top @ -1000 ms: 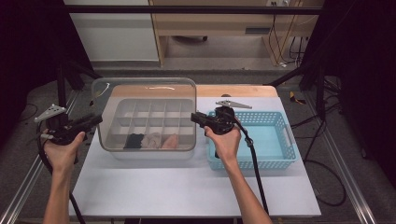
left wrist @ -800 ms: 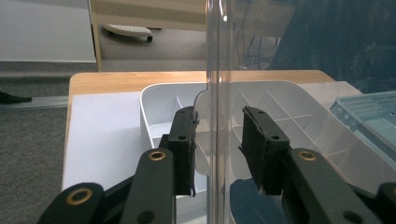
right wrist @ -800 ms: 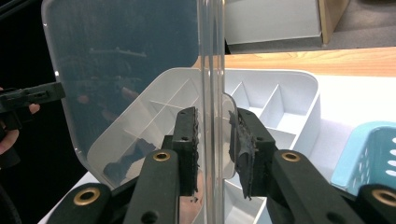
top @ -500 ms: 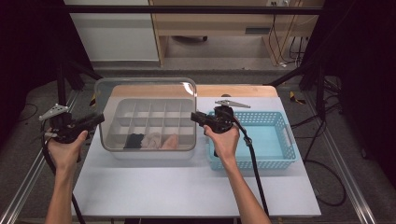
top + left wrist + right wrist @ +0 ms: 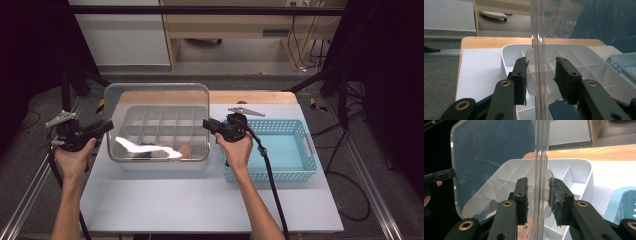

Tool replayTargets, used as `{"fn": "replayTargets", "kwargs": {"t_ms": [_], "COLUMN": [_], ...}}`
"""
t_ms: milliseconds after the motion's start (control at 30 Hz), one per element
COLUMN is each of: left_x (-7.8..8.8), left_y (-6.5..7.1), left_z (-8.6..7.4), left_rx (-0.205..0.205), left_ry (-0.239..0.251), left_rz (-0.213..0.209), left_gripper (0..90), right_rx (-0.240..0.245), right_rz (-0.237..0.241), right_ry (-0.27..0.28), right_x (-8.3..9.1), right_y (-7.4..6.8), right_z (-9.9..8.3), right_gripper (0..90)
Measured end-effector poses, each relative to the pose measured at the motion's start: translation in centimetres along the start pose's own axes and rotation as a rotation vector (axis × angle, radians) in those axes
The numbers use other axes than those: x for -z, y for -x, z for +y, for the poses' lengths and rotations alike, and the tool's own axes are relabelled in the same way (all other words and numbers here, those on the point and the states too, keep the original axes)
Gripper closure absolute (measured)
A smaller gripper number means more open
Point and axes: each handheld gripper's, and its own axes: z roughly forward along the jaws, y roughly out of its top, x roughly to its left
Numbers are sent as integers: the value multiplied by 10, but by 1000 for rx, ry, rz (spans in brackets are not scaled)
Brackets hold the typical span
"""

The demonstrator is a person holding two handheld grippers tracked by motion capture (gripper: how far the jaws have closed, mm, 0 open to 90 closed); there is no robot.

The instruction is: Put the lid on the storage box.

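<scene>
Lid (image 5: 157,122), clear plastic, one piece: lies across the grey compartment box (image 5: 162,165) at the middle of the surface (image 5: 200,205), its two side edges standing between the jaws of your grippers.

Left gripper (image 5: 540,75): jaws have just been opening; lid edge between the pads, clear gaps on both sides, so released.

Right gripper (image 5: 537,195): jaws likewise just opening; lid edge between them, not pressed, released.

Step, as judged: setting the lid on the box, at the letting-go stage. Next move calls for you to draw both grippers straight outward without catching the rim, then check that the lid sits flush.

Surface: white, with a wooden strip along the far edge; blue basket (image 5: 287,150) just right of the box.

Room: dark curtains, cables, grey floor.
</scene>
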Motion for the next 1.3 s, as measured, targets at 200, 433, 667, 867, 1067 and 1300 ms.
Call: {"fn": "replayTargets", "kwargs": {"t_ms": [200, 433, 667, 867, 1067, 1300], "left_x": [-5, -13, -17, -22, -29, -34], "left_y": [-2, -5, -7, -9, -10, -9], "left_z": [-1, -2, -4, -5, -8, -9], "left_rx": [0, 12, 5, 15, 24, 11], "left_ry": [-1, -11, -14, -20, -25, -37], "left_rz": [4, 3, 12, 11, 15, 27], "left_gripper": [587, 570, 546, 536, 518, 490], "right_rx": [3, -6, -2, -7, -18, -13], "right_rz": [-8, -21, -32, -43, -51, -72], "right_ry": [9, 11, 10, 9, 0, 0], "right_x": [-4, -9, -14, -19, -22, -25], "right_y": [2, 4, 4, 7, 10, 10], "right_z": [-1, -3, -5, -7, -8, -9], "right_gripper": [673, 658, 645, 634, 627, 607]}}
